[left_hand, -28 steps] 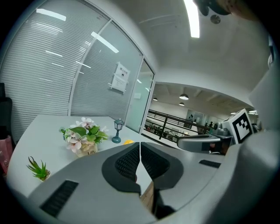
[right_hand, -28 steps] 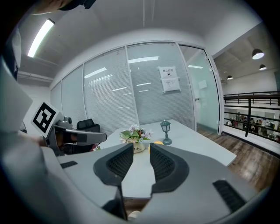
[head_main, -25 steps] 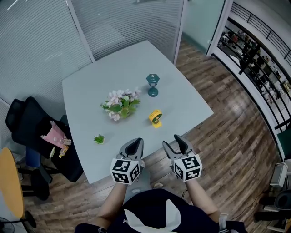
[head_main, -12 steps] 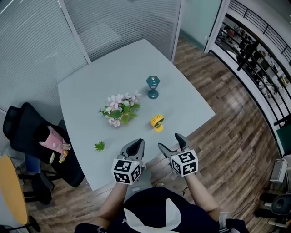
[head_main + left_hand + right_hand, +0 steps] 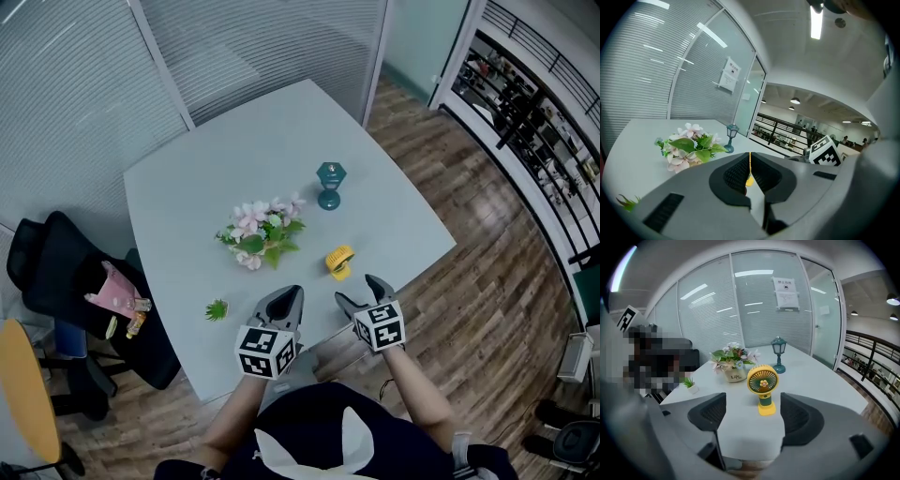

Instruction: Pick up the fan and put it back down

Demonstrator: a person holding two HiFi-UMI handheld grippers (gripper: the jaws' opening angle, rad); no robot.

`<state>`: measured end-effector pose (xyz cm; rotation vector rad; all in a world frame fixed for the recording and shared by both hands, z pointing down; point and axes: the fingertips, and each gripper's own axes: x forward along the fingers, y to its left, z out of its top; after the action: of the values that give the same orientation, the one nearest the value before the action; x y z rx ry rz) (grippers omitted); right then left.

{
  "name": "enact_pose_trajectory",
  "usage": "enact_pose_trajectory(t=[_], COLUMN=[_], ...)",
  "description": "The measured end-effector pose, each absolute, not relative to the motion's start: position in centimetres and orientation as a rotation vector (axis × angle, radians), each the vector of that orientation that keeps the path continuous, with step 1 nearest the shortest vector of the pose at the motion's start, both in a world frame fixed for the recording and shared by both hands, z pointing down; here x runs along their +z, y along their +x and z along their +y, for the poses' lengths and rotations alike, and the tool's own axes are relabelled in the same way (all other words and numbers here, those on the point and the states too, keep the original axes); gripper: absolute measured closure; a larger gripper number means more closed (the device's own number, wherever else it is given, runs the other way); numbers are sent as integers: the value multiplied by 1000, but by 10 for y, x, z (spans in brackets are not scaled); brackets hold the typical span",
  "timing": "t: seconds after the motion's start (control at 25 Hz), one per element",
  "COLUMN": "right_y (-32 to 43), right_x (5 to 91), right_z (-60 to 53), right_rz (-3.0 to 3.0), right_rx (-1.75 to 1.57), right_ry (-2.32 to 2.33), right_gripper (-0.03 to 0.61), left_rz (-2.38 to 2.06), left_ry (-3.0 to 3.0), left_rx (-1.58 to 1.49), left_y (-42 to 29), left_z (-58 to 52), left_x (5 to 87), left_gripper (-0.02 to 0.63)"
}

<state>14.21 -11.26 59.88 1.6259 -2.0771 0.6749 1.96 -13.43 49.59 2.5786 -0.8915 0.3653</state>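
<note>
**Right gripper lines up on the fan**

Nearest, the left gripper (image 5: 284, 298) hangs at the table (image 5: 202, 183) edge, jaws together on nothing, probably a spare hand. The right gripper (image 5: 752, 414) has just spread its jaws wide, empty, likely to straddle the fan (image 5: 762, 387). The fan stands upright at its twelve o'clock, not yet between the jaws. Beyond, flowers (image 5: 262, 232) sit at the fan's ten o'clock, with a lantern (image 5: 330, 185) at twelve.

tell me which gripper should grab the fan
Right: the right gripper has just opened its jaws, empty, aimed at the fan; the left gripper is shut, off to one side.
</note>
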Motion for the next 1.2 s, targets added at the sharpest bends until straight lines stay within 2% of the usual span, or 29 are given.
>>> enact_pose_trajectory(t=[0.68, 1.2], right_y=[148, 148], right_x=[667, 700], right_z=[-163, -181], right_rz=[-1972, -1950], right_rx=[757, 826], right_ry=[1532, 1494], right_gripper=[244, 302], left_rz=[-850, -825], left_ry=[2561, 2548], left_rx=[442, 463], left_y=[10, 4], left_z=[-156, -165], left_x=[519, 529], left_gripper=[588, 588])
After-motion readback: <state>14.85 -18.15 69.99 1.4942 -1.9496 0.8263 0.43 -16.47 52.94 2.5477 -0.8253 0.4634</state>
